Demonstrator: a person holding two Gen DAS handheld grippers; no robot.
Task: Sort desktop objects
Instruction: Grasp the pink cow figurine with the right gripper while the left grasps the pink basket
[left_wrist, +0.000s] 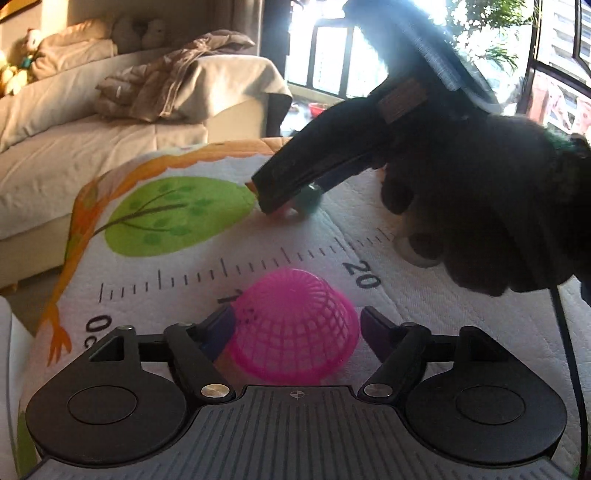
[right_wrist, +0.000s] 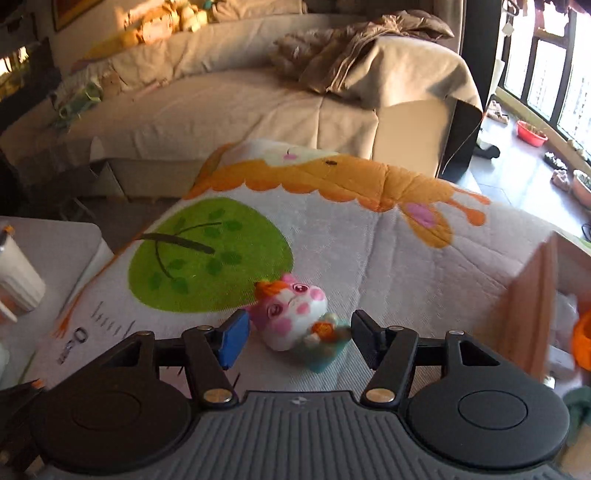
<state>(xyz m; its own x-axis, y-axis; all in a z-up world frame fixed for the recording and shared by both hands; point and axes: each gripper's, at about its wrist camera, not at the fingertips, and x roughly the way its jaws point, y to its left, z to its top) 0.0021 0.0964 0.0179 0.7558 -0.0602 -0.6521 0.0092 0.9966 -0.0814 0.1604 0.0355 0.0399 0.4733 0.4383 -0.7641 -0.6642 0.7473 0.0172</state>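
A pink mesh basket (left_wrist: 295, 325) lies upside down on the printed mat (left_wrist: 184, 269). My left gripper (left_wrist: 299, 328) is open around it: the left pad sits at its rim and there is a small gap on the right. A pink-and-white toy animal (right_wrist: 291, 314) with an orange bow and a teal base lies on its side on the mat (right_wrist: 369, 240). It sits between the fingers of my open right gripper (right_wrist: 299, 339), with both pads close to its sides. In the left wrist view a dark-gloved hand (left_wrist: 480, 206) holds the right gripper (left_wrist: 280, 205) down over that toy (left_wrist: 308, 199).
At the right edge of the mat stands a wooden box (right_wrist: 524, 302) with something orange (right_wrist: 583, 343) inside. A white container (right_wrist: 18, 273) stands on a grey surface to the left, and small metal rings (right_wrist: 74, 341) lie on the mat. Beyond is a beige sofa (right_wrist: 221, 110).
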